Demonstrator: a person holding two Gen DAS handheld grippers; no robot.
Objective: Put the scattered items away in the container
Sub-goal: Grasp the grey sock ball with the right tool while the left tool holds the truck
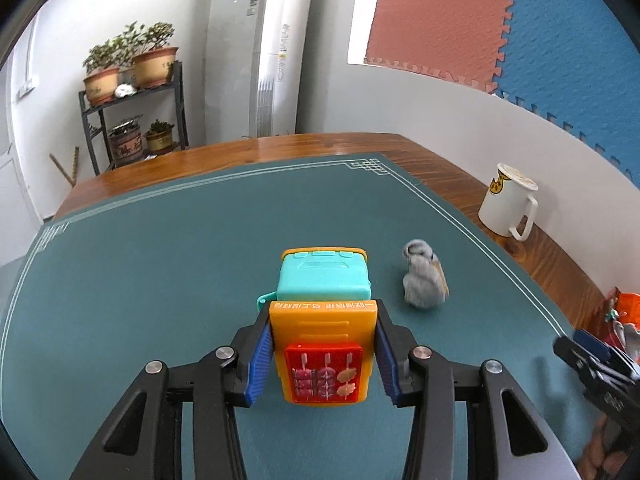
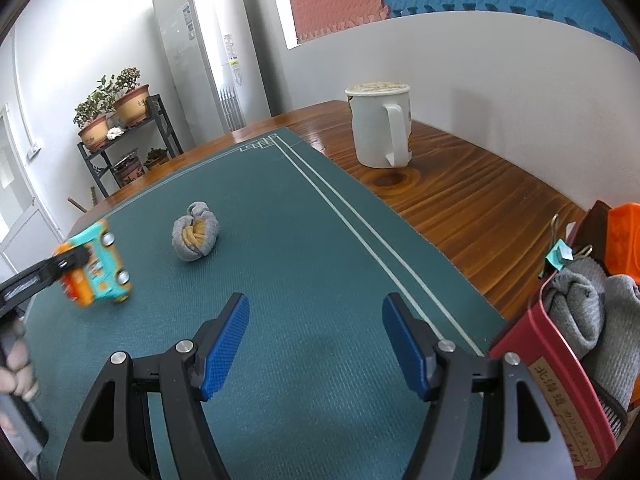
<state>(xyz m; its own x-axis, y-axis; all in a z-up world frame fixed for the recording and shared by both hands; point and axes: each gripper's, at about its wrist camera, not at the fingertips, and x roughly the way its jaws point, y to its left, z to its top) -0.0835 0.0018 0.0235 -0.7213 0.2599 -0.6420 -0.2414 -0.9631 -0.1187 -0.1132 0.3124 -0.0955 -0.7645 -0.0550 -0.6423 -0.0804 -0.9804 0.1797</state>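
Observation:
My left gripper (image 1: 323, 356) is shut on an orange and teal toy truck (image 1: 324, 332), its blue pads pressed on the orange sides. From the right wrist view the toy truck (image 2: 98, 270) hangs tilted above the green mat at the left. A rolled grey sock ball (image 1: 425, 280) lies on the mat just right of the truck; the same sock ball (image 2: 196, 231) shows ahead and left of my right gripper (image 2: 316, 344). That gripper is open, with nothing between its fingers, low over the mat. The red container (image 2: 556, 380) at the right holds grey socks and an orange item.
A white mug (image 2: 380, 124) stands on the bare wooden table (image 2: 460, 200) beyond the mat's right edge. A binder clip (image 2: 560, 256) sits by the container's far side. A plant shelf and a tall white air conditioner stand behind the table. A hand (image 2: 16, 364) grips the left handle.

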